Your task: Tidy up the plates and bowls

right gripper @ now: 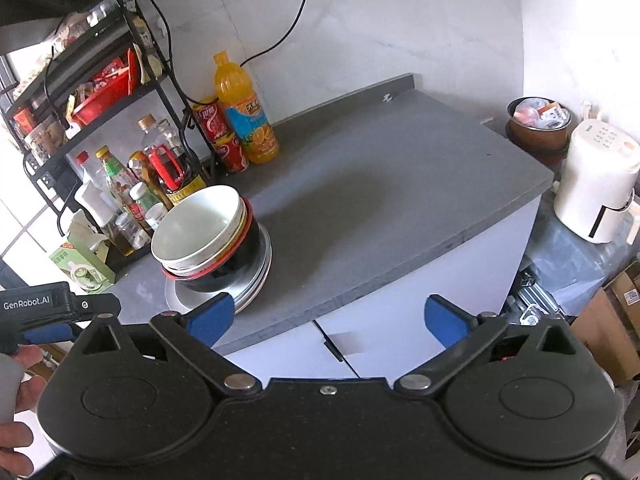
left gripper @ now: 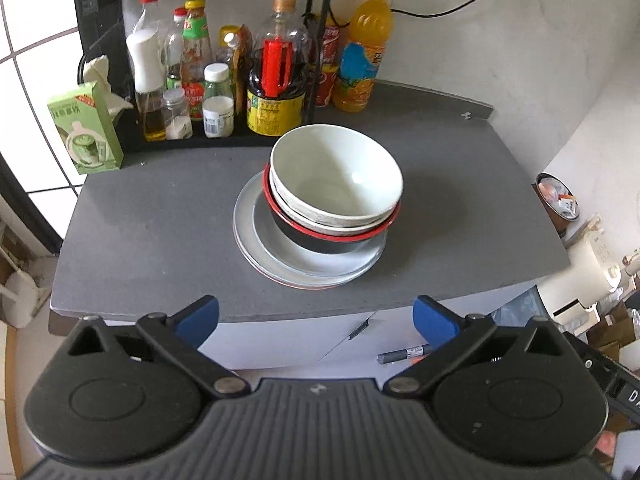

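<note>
One stack stands on the grey countertop. A white bowl sits on top, nested in a second white bowl, which sits in a black bowl with a red rim. Under them lie stacked pale plates. My left gripper hangs open in front of the counter's near edge, back from the stack, with nothing between its blue pads. In the right wrist view the stack is at the left, and my right gripper is open and empty over the counter's front edge.
A black rack with several sauce bottles stands behind the stack. An orange drink bottle and red cans stand beside it, a green carton at the left. A white appliance is right of the counter. A hand holds the left gripper.
</note>
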The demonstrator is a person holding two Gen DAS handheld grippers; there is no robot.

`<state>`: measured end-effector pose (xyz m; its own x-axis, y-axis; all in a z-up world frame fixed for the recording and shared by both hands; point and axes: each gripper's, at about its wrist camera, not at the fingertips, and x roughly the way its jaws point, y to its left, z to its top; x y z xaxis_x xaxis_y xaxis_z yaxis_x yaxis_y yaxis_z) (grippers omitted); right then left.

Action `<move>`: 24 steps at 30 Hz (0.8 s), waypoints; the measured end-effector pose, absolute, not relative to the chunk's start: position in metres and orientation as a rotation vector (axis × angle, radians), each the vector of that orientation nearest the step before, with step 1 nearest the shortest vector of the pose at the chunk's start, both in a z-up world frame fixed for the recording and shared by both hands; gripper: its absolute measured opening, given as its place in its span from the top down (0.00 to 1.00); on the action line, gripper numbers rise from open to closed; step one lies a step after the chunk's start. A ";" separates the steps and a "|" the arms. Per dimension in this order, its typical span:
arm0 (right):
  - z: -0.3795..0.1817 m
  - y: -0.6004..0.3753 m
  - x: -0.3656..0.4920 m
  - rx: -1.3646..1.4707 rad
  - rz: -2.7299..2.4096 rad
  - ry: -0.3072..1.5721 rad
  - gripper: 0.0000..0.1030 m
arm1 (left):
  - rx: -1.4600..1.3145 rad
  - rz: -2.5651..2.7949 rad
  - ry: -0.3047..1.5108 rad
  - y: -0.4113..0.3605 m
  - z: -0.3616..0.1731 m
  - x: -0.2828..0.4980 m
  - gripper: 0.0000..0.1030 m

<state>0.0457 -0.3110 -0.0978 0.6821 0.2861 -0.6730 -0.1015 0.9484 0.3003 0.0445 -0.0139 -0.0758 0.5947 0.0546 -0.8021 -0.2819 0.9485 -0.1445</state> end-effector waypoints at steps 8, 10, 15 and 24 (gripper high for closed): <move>-0.086 -0.331 0.017 0.257 0.172 0.752 0.00 | -0.256 0.151 0.875 -0.029 -0.066 0.020 0.00; -0.083 -0.336 0.010 0.259 0.163 0.738 0.00 | -0.236 0.145 0.860 -0.033 -0.063 0.014 0.00; -0.080 -0.346 -0.006 0.275 0.153 0.721 0.00 | -0.218 0.132 0.841 -0.038 -0.058 0.001 0.00; -0.068 -0.352 -0.032 0.239 0.155 0.705 0.00 | -0.145 0.106 0.798 -0.048 -0.047 -0.024 0.00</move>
